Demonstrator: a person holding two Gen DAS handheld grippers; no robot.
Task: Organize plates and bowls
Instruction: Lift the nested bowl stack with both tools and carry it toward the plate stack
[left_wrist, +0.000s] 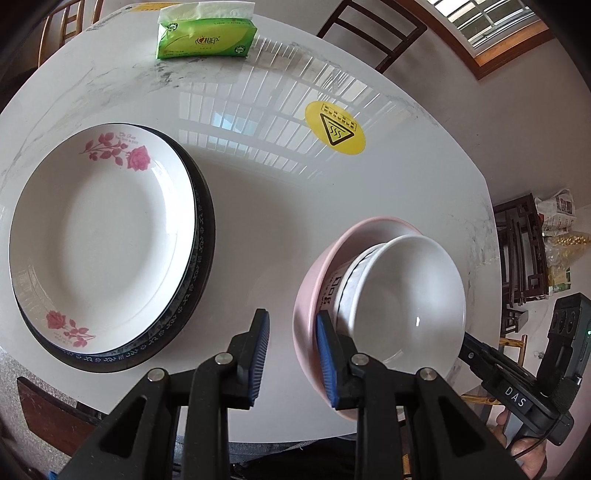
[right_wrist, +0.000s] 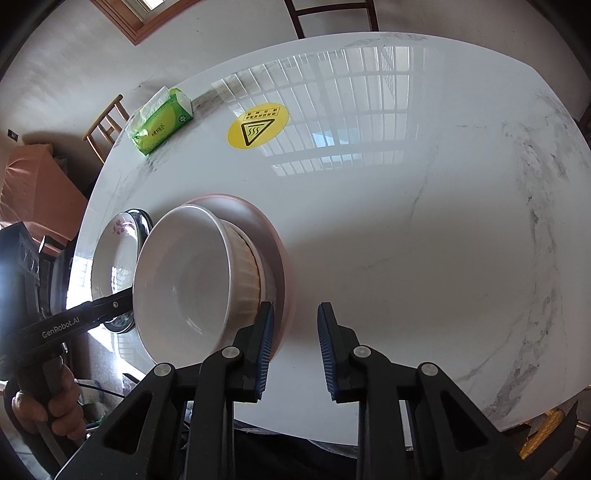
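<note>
Bowls (left_wrist: 406, 295) beside part-open left hand-held gripper (left_wrist: 291, 317)

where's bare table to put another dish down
Bare table is widest right of the pink bowl, out to the marbled edge. A narrower strip lies between the plate stack and pink bowl. The middle below the yellow sticker is free. Crowded: near-left edge.

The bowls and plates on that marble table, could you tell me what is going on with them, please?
A person holding a gripper in each hand is tidying dishes. A white bowl sits tilted in a ribbed bowl inside a pink bowl. The left gripper and right gripper flank this stack, jaws open, gripping nothing. Beside it, a rose-patterned plate rests on a dark-rimmed plate. A tissue pack lies at the table's far side.
</note>
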